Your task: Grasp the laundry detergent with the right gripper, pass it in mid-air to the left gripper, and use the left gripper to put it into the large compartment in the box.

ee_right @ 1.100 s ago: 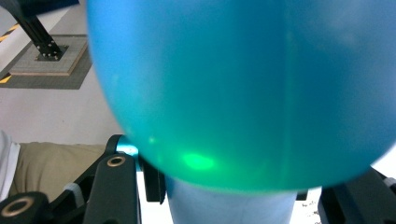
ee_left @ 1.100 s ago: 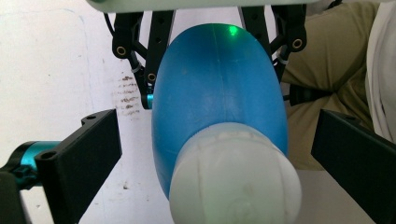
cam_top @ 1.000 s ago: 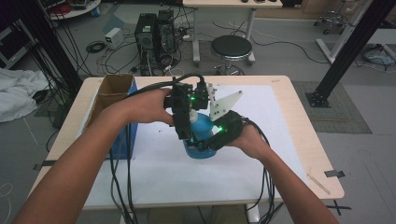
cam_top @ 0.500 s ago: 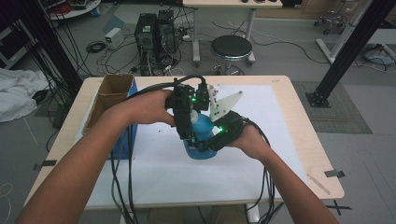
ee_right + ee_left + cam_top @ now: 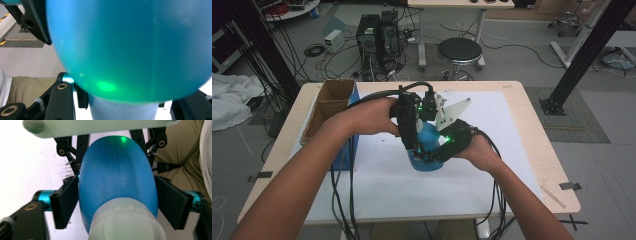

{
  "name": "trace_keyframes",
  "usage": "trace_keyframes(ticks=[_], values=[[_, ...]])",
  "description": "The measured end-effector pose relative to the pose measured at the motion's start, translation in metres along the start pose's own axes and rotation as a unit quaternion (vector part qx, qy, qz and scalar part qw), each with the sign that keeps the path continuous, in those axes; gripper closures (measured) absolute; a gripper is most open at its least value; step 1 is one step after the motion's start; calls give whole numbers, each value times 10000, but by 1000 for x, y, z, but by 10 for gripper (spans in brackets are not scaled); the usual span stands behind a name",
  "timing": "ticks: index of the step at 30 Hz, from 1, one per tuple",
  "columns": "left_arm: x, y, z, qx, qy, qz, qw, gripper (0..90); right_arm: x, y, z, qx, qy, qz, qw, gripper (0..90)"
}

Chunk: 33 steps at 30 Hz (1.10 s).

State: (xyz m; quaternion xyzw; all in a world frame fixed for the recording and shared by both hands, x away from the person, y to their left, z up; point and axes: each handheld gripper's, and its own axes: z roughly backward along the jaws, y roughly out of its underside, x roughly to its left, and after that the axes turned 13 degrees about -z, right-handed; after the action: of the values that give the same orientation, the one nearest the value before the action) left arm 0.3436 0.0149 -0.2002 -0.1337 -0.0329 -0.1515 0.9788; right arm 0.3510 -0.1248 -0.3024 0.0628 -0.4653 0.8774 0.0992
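A blue bottle (image 5: 428, 150) stands at the middle of the white-topped table (image 5: 522, 145), gripped from two sides by a person's hand-held grippers; the right gripper (image 5: 439, 152), coming in low from the person's right, is clamped on the bottle's rounded body, its pads (image 5: 64, 202) pressed against the blue flanks as seen in the left gripper view; the left gripper (image 5: 409, 147) reaches down from above onto the bottle's pale cap (image 5: 126, 220) — its jaws have just been closing around it, though whether they press on it yet cannot be told; an open cardboard box (image 5: 329, 105) sits at the table's left edge, well apart — black cables (image 5: 339, 195) trail off the near side.
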Motion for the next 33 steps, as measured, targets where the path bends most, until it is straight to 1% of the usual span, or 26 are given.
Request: trace_keyframes(ticks=[2,5,6,7,10,15,16,25,31,32,33], values=[[0,0,0,-1,-1,-22,10000,260,1,0,0,-19,-52,-58,10000,447],[0,-1,-1,-5,-2,-37,10000,293,1,0,1,-22,-47,-48,10000,447],[0,-1,-1,4,-2,-58,10000,295,0,0,1,-13,16,14,10000,446],[0,-2,-1,20,-6,-46,10000,297,1,0,1,-27,-49,-58,10000,446],[0,-2,-2,40,4,-63,10000,325,2,0,1,-25,-55,-51,10000,447],[0,-1,-2,52,2,-66,10000,342,2,0,0,-28,-80,-44,10000,447],[0,-1,-2,43,8,-74,10000,359,2,0,0,-29,-74,-53,10000,447],[-2,-1,-2,51,-36,-82,9999,368,2,1,0,-39,-110,-28,9999,447],[-3,-5,3,34,-53,-125,9999,371,4,0,3,-104,-84,-1,9999,440],[-3,-5,3,59,-41,-146,9999,372,5,-1,4,-82,-64,19,9999,422],[-2,-5,4,70,-7,-131,9999,373,5,-2,5,-32,31,107,9999,348]])
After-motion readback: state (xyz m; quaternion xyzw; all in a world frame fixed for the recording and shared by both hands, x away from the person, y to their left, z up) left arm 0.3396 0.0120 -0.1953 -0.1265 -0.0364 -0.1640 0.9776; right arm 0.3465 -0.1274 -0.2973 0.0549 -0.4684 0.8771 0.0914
